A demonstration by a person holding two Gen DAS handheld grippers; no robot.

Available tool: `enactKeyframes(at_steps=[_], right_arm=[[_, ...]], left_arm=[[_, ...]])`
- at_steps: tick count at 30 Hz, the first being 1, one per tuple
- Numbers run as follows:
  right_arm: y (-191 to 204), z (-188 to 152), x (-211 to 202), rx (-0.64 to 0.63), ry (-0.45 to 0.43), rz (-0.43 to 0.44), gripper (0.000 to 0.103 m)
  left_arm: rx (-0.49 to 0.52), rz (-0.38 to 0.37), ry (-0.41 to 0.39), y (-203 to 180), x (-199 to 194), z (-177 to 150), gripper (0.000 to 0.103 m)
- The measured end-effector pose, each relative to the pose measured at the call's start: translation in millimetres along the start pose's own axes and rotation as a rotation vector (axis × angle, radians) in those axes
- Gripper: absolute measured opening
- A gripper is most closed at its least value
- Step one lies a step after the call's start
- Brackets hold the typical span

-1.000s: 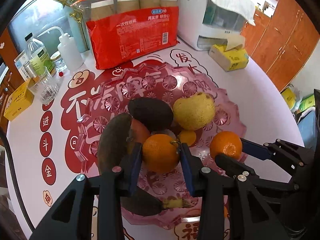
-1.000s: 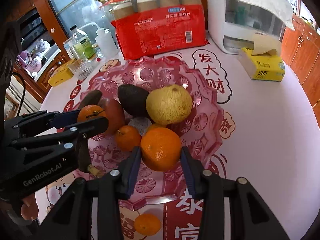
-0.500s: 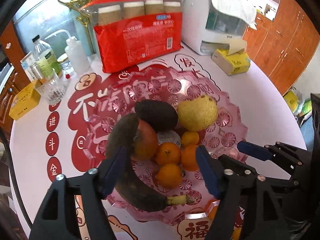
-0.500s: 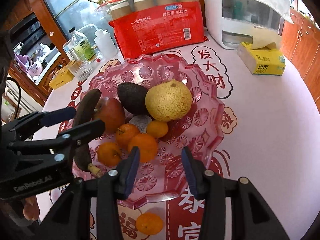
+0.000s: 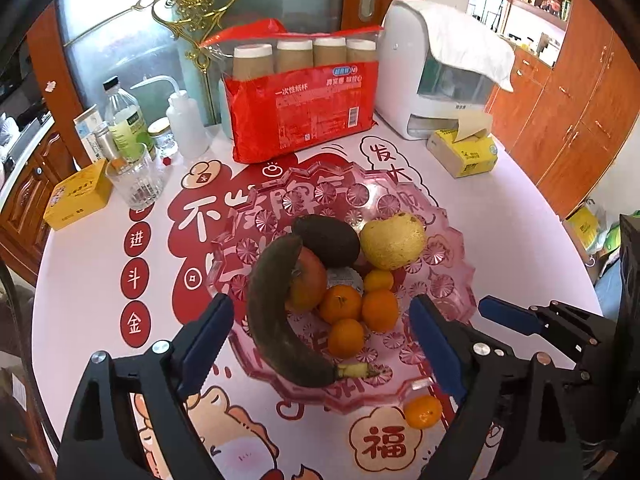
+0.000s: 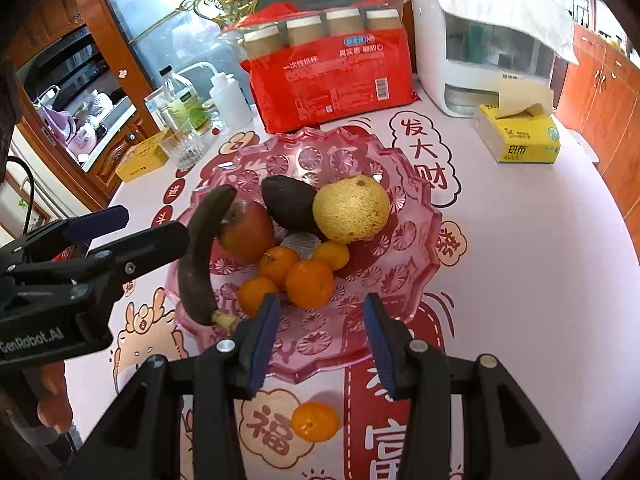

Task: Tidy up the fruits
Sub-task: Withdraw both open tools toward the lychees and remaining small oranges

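A pink glass fruit bowl (image 5: pixel 452 240) (image 6: pixel 416 216) holds a dark banana (image 5: pixel 272 312) (image 6: pixel 200 256), an avocado (image 5: pixel 328 238), a yellow pear (image 5: pixel 394 238) (image 6: pixel 352 208), a red apple (image 6: pixel 248 230) and several small oranges (image 5: pixel 380 308) (image 6: pixel 310 282). One orange (image 5: pixel 423 411) (image 6: pixel 315 421) lies on the table in front of the bowl. My left gripper (image 5: pixel 320 340) is open and empty above the bowl's near side. My right gripper (image 6: pixel 320 336) is open and empty over the bowl's front rim.
A red pack of paper cups (image 5: pixel 300 116), a white dispenser (image 5: pixel 432 72) and a yellow tissue box (image 5: pixel 464 152) stand behind the bowl. Bottles, a glass (image 5: pixel 136 180) and a yellow box (image 5: pixel 78 196) stand at the left.
Both grippers let go of their oranges into the bowl, opened, and drew back and up. The two oranges now rest among the others.
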State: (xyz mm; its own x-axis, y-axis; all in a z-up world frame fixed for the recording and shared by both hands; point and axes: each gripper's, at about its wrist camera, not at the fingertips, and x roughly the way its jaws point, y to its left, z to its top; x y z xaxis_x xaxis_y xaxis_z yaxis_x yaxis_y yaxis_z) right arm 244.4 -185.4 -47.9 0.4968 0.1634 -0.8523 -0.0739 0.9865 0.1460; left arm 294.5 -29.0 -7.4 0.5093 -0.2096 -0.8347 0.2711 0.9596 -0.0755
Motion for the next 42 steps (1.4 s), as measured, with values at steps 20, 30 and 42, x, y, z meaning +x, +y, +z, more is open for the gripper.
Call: enactKeyframes(at_steps=[20, 30, 42], right_arm=[[19.0, -18.5, -81.9, -0.046, -0.1, 0.007, 0.054], [18.6, -39.3, -120.4, -0.073, -0.151, 0.025, 0.062], [3.2, -85.8, -118.9, -0.102, -0.147, 0.001, 0.062]], left_arm=[[-0.073, 0.039, -0.073, -0.2, -91.0, -34.5, 0.094], [-0.096, 0.068, -0.129, -10.4, -134.8, -62.6, 0.097], [-0.13, 0.107, -0.127, -26.3, -126.3, -122.5, 0.097]])
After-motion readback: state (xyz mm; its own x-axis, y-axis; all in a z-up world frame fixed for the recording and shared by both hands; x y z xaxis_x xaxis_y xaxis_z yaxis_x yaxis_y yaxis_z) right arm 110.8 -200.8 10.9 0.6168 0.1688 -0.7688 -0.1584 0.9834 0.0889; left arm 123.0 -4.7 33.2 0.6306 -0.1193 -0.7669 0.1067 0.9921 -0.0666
